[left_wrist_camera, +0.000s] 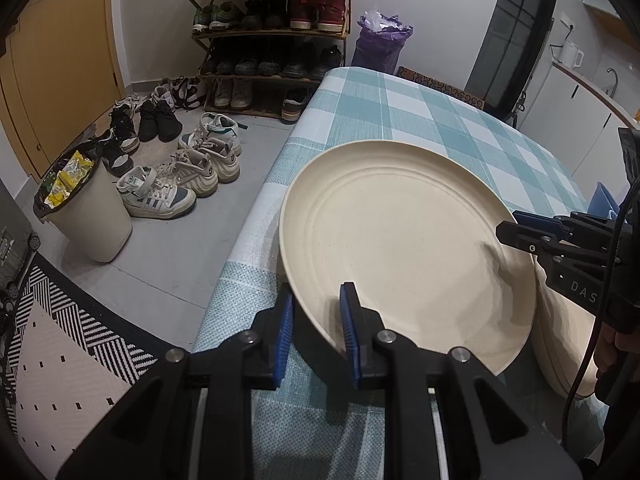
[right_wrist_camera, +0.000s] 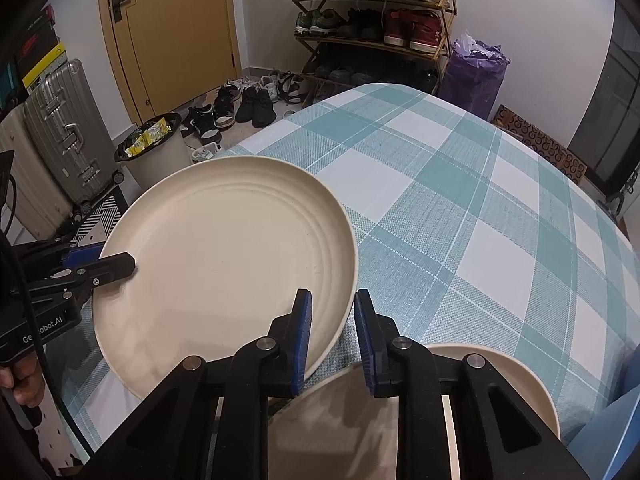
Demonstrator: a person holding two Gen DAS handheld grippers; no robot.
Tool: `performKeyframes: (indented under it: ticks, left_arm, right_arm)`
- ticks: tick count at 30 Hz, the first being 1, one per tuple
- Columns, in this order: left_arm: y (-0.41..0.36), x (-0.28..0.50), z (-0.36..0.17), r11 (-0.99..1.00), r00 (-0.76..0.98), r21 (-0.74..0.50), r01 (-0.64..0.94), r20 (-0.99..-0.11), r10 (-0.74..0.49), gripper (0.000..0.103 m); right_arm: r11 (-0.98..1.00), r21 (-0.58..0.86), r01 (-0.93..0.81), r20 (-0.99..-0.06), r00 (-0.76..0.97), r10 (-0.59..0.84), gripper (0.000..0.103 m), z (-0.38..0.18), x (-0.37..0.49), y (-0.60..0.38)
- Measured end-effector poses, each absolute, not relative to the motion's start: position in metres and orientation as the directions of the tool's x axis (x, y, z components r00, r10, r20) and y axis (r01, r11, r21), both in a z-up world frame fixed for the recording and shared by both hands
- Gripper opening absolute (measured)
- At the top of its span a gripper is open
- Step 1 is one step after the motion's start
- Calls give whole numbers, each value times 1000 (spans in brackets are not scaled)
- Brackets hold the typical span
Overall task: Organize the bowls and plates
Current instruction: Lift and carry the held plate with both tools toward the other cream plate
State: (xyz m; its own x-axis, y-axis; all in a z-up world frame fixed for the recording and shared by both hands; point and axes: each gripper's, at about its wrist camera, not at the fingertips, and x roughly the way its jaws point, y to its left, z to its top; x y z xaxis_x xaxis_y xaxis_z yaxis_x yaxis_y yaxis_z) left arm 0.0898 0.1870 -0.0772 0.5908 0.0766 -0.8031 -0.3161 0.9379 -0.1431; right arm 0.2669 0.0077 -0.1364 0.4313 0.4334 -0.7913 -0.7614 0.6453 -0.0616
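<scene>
On the teal-and-white checked tablecloth (right_wrist_camera: 460, 208), a round cream ridged plate (right_wrist_camera: 224, 256) fills centre frame, pinched at opposite rims by left gripper (left_wrist_camera: 316, 332) and right gripper (right_wrist_camera: 332, 340). Next, I judge: lift it level onto the second cream plate (right_wrist_camera: 500, 376) at lower right.

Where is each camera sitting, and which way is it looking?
Left wrist camera: sits on the left gripper, looking down along its fingers at the round cream plate it pinches by the rim; the right gripper and a hand show.
Right wrist camera: sits on the right gripper, pinching the same plate's opposite rim over a second cream plate; the left gripper shows.
Both share the plate, teal checked tablecloth and wooden shoe rack.
</scene>
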Motion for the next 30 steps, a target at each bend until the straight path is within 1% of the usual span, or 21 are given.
performKeyframes:
  ticks: [12, 30]
  left_arm:
    - [176, 87, -62, 945, 622, -128, -300, -777, 92, 21]
    - [143, 91, -34, 967, 673, -124, -224, -737, 62, 21]
  right_arm:
    - [660, -78, -747, -757, 476, 449, 22, -118, 258, -5]
    - [720, -91, -688, -704, 556, 442, 22, -85, 244, -51]
